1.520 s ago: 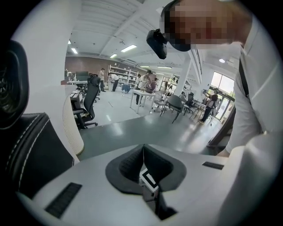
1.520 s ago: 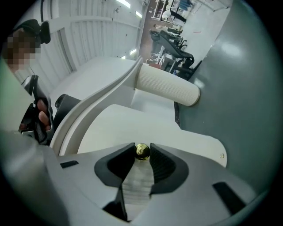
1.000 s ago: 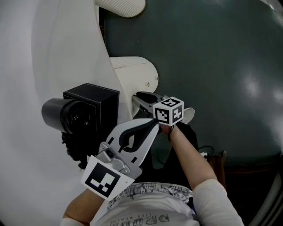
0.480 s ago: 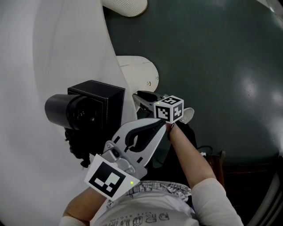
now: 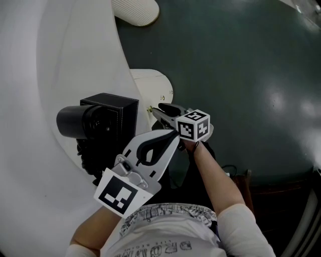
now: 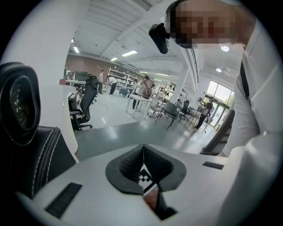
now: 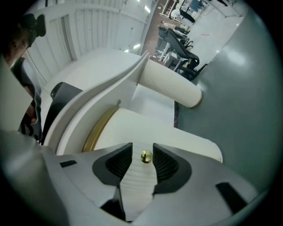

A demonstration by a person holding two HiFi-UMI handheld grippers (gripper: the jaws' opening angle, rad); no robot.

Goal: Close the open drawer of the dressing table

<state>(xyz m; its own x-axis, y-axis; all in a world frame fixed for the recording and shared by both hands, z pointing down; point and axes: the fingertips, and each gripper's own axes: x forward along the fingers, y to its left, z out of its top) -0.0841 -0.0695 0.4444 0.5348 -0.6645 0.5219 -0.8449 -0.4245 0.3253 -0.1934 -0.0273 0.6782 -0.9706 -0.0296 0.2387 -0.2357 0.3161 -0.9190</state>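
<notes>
Dark, glossy grey-green floor (image 5: 251, 75), seen from above, with a white dressing table (image 5: 60, 50) curving down the left side of the head view. Item one: drawer (image 5: 148, 83), white, round-fronted, standing out from the table's edge over the floor; whether it is fully home cannot be told. Its front is finely ribbed and carries a small brass knob (image 7: 146, 156). Item two: right gripper (image 7: 142, 148), held at the drawer's front, with its marker cube (image 5: 194, 125) uppermost. Its jaws have just been opening and stand apart, the knob between them with a gap on each side (neither pad presses on it). Item three: left gripper (image 6: 143, 152), white, held low and near the person's body, just behind and below the right one. Its jaws are together with nothing between them, and a corner of the right gripper's cube shows past them. Item four: black box (image 5: 113, 118) with stitched edges, on the tabletop just beside the drawer, a black cylinder (image 5: 75, 122) lying against its left side. Item five: white ribbed bolster-shaped piece (image 5: 135, 10) at the top of the head view, beyond the drawer. Item six: a curved brass-coloured band (image 7: 97, 128) on the table body, left of the drawer in the right gripper view. Background of the left gripper view: an open hall with an office chair (image 6: 86, 103), desks and distant people.
</notes>
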